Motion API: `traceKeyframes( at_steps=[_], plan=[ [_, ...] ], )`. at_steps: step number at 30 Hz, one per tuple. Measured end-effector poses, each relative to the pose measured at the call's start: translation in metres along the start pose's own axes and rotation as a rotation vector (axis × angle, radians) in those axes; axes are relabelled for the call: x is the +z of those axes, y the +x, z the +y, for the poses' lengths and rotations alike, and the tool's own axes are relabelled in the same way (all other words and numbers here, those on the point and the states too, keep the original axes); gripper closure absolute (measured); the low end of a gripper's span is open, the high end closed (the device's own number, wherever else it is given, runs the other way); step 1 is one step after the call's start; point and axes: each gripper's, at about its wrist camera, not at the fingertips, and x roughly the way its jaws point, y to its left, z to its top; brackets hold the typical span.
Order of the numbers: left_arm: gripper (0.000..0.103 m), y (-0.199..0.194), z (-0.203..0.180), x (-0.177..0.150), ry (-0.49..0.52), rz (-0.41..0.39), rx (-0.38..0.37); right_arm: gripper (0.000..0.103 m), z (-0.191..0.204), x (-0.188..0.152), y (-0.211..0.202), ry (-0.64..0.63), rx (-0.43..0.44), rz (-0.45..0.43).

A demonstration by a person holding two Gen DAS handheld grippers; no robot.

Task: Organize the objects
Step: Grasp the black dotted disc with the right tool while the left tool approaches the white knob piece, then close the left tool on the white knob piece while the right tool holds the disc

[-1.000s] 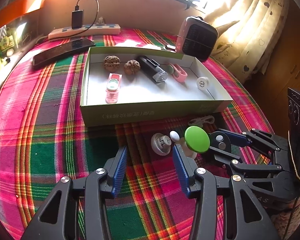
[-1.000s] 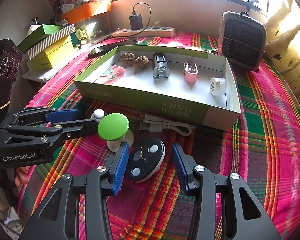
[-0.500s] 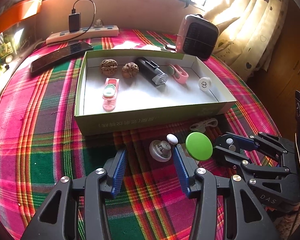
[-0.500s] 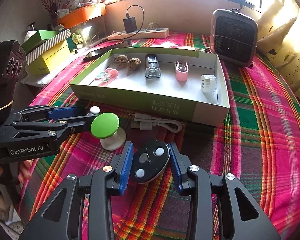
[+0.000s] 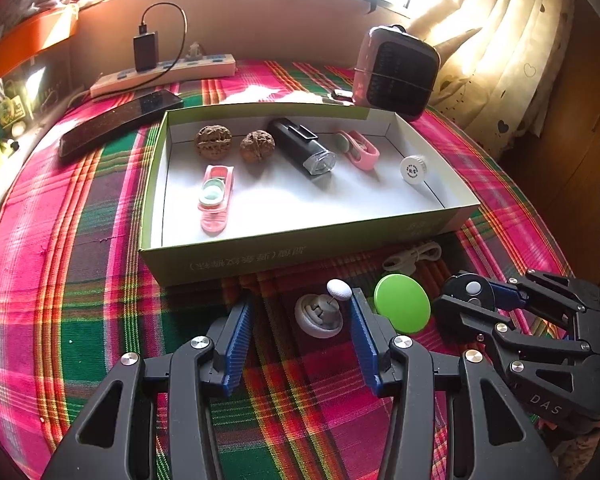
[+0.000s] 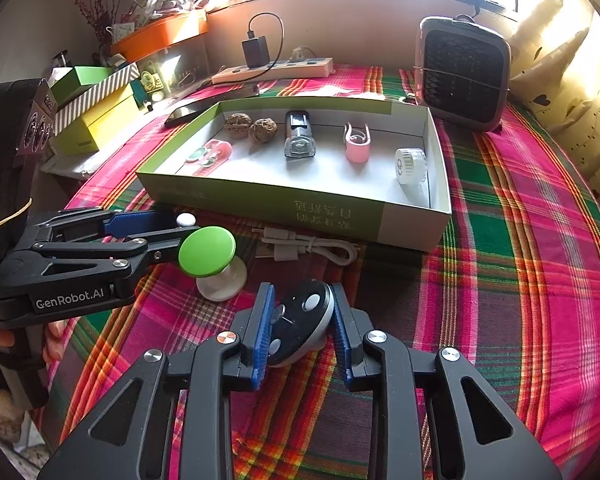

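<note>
Right gripper (image 6: 300, 330) closed onto the black oval three-button remote (image 6: 300, 322).
Its pads pinched the remote, ready for the green cardboard box (image 6: 260, 200); left gripper (image 5: 300, 332) gaped empty.

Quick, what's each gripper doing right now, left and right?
Left gripper: open, holding nothing; a small white knob sits between its fingers.
Right gripper: has just been closing, now shut on the black oval remote.

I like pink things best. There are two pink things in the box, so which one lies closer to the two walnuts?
The pink case with the green disc, lying just in front of the walnuts. The other pink clip sits beyond the black flashlight.
</note>
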Motion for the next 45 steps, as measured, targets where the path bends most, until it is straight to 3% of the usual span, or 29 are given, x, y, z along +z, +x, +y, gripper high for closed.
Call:
traceKeyframes(
  at_steps=[9, 22, 45],
  plan=[
    [0.062, 0.0008, -0.0004, 0.0008, -0.002, -0.006, 0.014, 0.074, -0.0005, -0.0005, 0.0001, 0.001, 0.002, 0.001],
    [0.081, 0.0028, -0.0048, 0.0004, 0.003, -0.004, -0.02, 0.074, -0.0006, -0.0001, 0.0004, 0.001, 0.001, 0.0],
    [0.081, 0.0025, -0.0057, -0.0005, 0.007, -0.007, -0.016, 0.076, 0.0032, -0.0024, 0.0017, -0.006, -0.003, 0.003]
  ],
)
